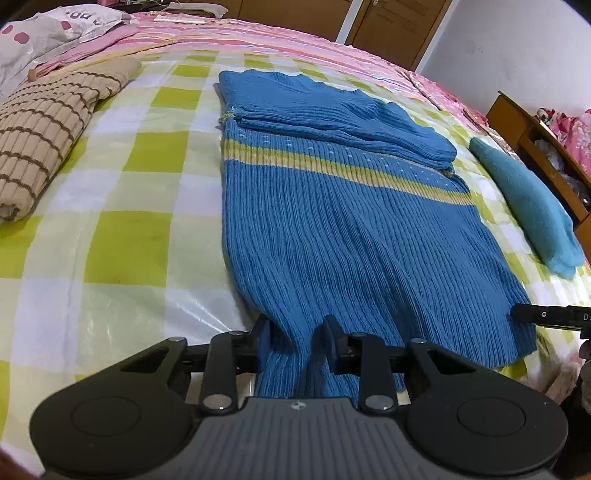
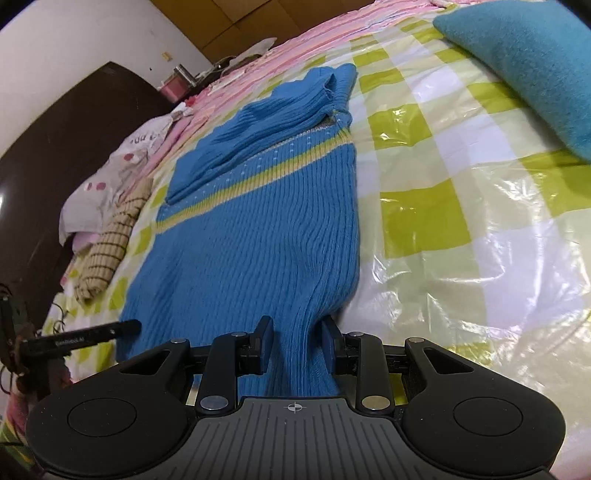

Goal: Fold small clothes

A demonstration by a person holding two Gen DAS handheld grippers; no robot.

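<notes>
A blue ribbed sweater [image 1: 332, 206] with a yellow stripe lies flat on the checked bed cover, its sleeves folded across the chest. My left gripper [image 1: 297, 332] is shut on the sweater's near hem at the left corner, knit bunched between its pads. My right gripper [image 2: 297, 332] is shut on the sweater [image 2: 258, 221] at the hem's right corner, the fabric rising into its jaws. The right gripper's finger [image 1: 546, 315] shows at the right edge of the left wrist view; the left gripper's finger [image 2: 92, 332] shows at the left of the right wrist view.
A folded beige striped garment [image 1: 48, 133] lies left of the sweater, a folded teal garment [image 1: 532, 206] right of it. Pillows [image 1: 48, 33] lie at the bed's head. A wooden shelf [image 1: 535, 147] stands beside the bed on the right, a dark headboard [image 2: 55, 155] on the left.
</notes>
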